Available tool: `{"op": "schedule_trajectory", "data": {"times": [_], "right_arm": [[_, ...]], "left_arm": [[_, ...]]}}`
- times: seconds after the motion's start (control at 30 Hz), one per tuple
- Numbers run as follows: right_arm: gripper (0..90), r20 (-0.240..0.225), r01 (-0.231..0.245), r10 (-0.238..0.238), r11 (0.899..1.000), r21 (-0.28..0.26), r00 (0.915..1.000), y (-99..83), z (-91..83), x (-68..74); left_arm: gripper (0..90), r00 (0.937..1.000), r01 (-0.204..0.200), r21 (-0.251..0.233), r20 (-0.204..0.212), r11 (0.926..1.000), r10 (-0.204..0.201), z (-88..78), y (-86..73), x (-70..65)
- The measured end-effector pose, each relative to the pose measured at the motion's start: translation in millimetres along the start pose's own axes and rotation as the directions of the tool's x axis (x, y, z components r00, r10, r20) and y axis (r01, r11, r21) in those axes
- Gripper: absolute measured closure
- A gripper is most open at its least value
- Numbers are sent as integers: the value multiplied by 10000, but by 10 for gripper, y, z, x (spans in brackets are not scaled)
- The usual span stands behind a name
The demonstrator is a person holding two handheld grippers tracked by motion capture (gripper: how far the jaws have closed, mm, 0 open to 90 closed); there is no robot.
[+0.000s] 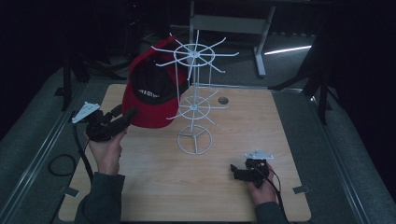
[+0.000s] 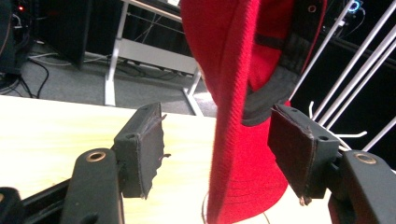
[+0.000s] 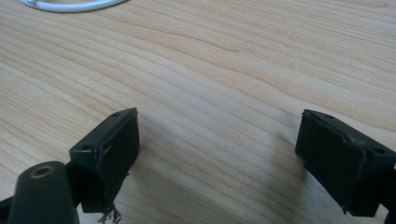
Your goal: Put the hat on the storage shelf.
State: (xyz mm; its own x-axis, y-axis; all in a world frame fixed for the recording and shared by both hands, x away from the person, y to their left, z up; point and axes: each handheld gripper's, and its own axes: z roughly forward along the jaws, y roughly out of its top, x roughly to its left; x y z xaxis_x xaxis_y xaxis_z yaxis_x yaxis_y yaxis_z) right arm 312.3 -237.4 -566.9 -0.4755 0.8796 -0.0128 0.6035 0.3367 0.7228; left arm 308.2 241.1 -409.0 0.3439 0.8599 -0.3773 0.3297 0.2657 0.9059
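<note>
A red baseball cap with a black inner lining (image 1: 150, 91) hangs on the left side of a white wire display stand with two spoked tiers and a ring base (image 1: 194, 95), which stands near the middle of the light wooden bench (image 1: 154, 186). In the high view the cap sits left of centre, its brim pointing down toward the bench.

The left gripper (image 1: 122, 116), at the left of the high view, is held by the person's left hand (image 1: 108, 151) with its tip at the cap's lower left edge. In the left gripper view its jaws stand wide apart, and the cap's brim (image 2: 243, 154) hangs down between them, touching neither pad so far as can be seen.

The right gripper (image 1: 236, 171), at the lower right of the high view, rests low over bare bench in the person's right hand (image 1: 262, 189). In the right gripper view its jaws are spread wide with nothing between them but wood grain, and a curve of the stand's base ring (image 3: 70, 5) shows at the upper left.
</note>
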Motion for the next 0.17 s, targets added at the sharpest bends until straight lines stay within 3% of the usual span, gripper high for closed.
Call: {"op": "schedule_trajectory", "data": {"times": [0.17], "right_arm": [[134, 1, 2, -2, 10000, 1, 10000, 0, 0, 0]], "left_arm": [[354, 10000, 65, -35, -45, 10000, -66, -28, 5, 41]]}}
